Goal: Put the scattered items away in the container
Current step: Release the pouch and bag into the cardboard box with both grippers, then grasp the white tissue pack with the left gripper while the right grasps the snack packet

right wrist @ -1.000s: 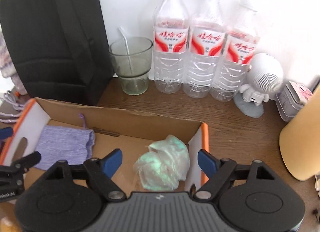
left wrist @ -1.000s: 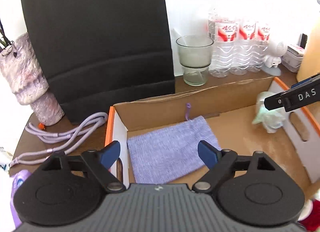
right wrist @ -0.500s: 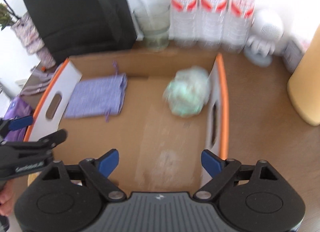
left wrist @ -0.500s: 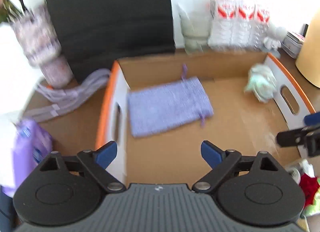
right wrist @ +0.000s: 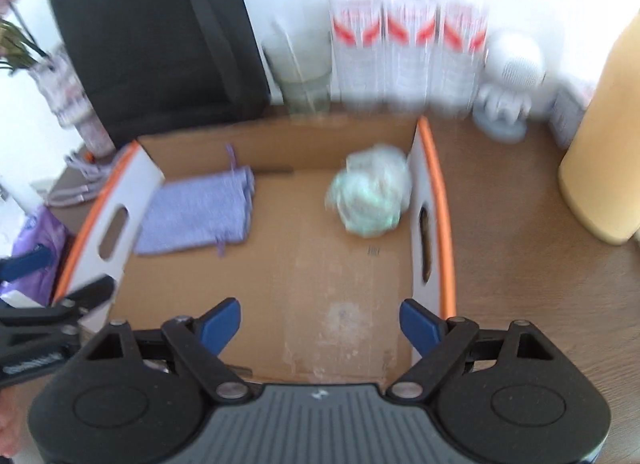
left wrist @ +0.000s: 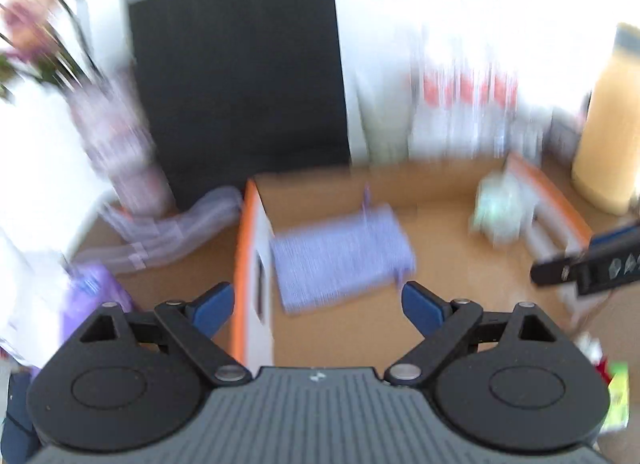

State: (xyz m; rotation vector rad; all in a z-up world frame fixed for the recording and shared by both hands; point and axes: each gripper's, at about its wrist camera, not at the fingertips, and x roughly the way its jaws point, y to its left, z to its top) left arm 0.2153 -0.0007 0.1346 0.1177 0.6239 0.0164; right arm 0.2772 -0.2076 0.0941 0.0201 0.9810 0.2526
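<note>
An open cardboard box with orange-edged white end flaps (right wrist: 434,200) (left wrist: 250,264) stands on the wooden table. Inside lie a flat lilac drawstring pouch (right wrist: 198,212) (left wrist: 340,260) at the left and a crumpled pale-green plastic bag (right wrist: 370,194) (left wrist: 500,212) at the far right corner. My left gripper (left wrist: 316,306) is open and empty above the box's left flap. My right gripper (right wrist: 320,322) is open and empty over the box's near edge. Each gripper shows at the edge of the other's view, the left (right wrist: 44,324), the right (left wrist: 588,264).
A black paper bag (right wrist: 160,40), a glass (right wrist: 304,76), three water bottles (right wrist: 408,36) and a white robot figure (right wrist: 508,92) stand behind the box. A yellow cylinder (right wrist: 604,136) is at the right. A lilac cord (left wrist: 168,224), a purple packet (left wrist: 90,296) and a vase (left wrist: 116,132) are left of the box.
Both grippers have pulled back and up from the box, so more of it shows. Pouch and green bag stay inside. Both stay open.
</note>
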